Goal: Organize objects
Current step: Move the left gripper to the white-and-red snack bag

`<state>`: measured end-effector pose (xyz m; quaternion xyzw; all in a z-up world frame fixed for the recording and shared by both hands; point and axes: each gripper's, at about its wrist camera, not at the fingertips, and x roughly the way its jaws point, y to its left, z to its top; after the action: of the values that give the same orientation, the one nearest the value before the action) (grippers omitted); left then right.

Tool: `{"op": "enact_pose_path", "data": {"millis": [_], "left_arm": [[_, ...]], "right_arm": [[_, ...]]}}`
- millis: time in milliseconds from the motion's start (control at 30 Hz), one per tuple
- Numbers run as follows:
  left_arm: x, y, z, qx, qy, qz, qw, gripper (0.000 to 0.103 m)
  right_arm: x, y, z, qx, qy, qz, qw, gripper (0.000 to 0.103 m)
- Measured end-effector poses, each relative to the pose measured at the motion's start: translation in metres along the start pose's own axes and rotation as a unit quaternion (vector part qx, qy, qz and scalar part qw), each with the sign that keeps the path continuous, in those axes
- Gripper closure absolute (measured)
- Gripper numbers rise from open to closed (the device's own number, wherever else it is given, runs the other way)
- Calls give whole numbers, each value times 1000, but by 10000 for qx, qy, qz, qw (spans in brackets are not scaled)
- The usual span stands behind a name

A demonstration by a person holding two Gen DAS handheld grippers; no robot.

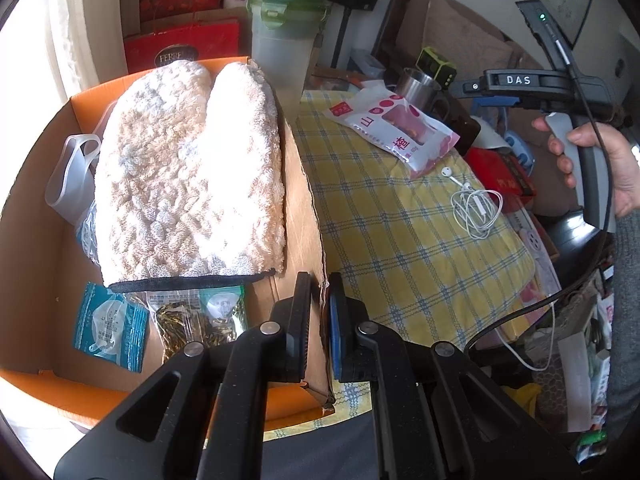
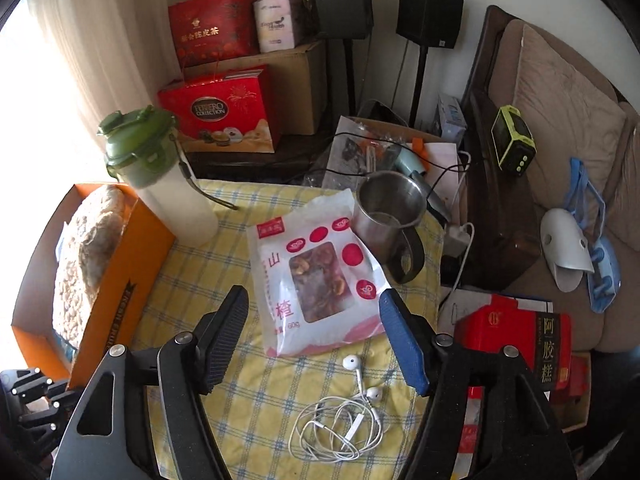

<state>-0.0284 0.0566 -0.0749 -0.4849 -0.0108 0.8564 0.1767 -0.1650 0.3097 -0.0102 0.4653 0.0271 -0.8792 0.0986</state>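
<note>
- Evidently the snack bag (image 2: pixel 316 276) is light, crinkly and slippery, so a pinch at its lower edge seems safest
- It lies flat on the checked tablecloth (image 2: pixel 256 392), long axis pointing away toward the steel mug (image 2: pixel 390 212)
- Right gripper (image 2: pixel 316 340) spread wide, empty, hovering over it
- Left gripper (image 1: pixel 320 312) nearly closed on the orange box (image 1: pixel 308 216) wall

Left claw (image 1: pixel 319 312) nearly closed, apparently gripping nothing, right claw (image 2: pixel 312 336) spread wide, hand-held

Two black speakers (image 2: pixel 384 4) stand at twelve o'clock. A red Ferrero box (image 2: pixel 218 110) sits at eleven. A brown sofa (image 2: pixel 568 120) fills two o'clock.
</note>
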Motion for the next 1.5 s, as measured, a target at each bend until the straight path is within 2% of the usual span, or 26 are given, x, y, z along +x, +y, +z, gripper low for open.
{"op": "enact_pose_path", "data": {"millis": [133, 333, 633, 700, 733, 767, 867, 967, 1067, 1100, 1133, 1267, 1400, 1500], "left_arm": [[0, 2, 1, -33, 18, -19, 10000, 95], [1, 2, 1, -67, 43, -40, 10000, 95], [-8, 4, 4, -182, -3, -20, 9998, 93], [-23, 5, 8, -269, -178, 11, 9995, 77], [-31, 7, 11, -314, -285, -34, 9991, 58], [-40, 8, 15, -357, -392, -102, 9985, 46], [-57, 6, 31, -332, -576, -193, 9976, 44], [-59, -2, 52, -273, -594, -247, 9976, 40], [-52, -16, 74, -309, -526, -523, 9968, 36], [-47, -23, 83, -312, -487, -593, 9966, 36], [-43, -31, 92, -259, -488, -606, 9966, 36], [-13, -59, 124, -123, -260, -611, 9977, 36], [24, -82, 145, -49, 98, -510, 9986, 36], [54, -88, 153, -275, 392, -435, 9979, 36]], "right_arm": [[26, -22, -3, 151, 202, -221, 9994, 32], [55, -49, -6, 506, 288, -166, 9982, 30], [79, -67, -10, 817, 370, -80, 9959, 30], [83, -69, -10, 862, 411, -29, 9954, 30], [84, -70, -11, 884, 417, 4, 9952, 30], [85, -70, -12, 901, 413, 49, 9951, 30], [84, -70, -13, 970, 376, 247, 9943, 31], [86, -68, -14, 1018, 417, 408, 9931, 38], [87, -63, -17, 973, 448, 343, 9937, 53], [87, -62, -18, 942, 470, 324, 9939, 66], [87, -61, -19, 931, 487, 312, 9940, 74], [84, -54, -28, 824, 495, 266, 9950, 79], [79, -46, -35, 716, 467, 252, 9960, 80], [74, -41, -38, 660, 437, 262, 9965, 80]]}}
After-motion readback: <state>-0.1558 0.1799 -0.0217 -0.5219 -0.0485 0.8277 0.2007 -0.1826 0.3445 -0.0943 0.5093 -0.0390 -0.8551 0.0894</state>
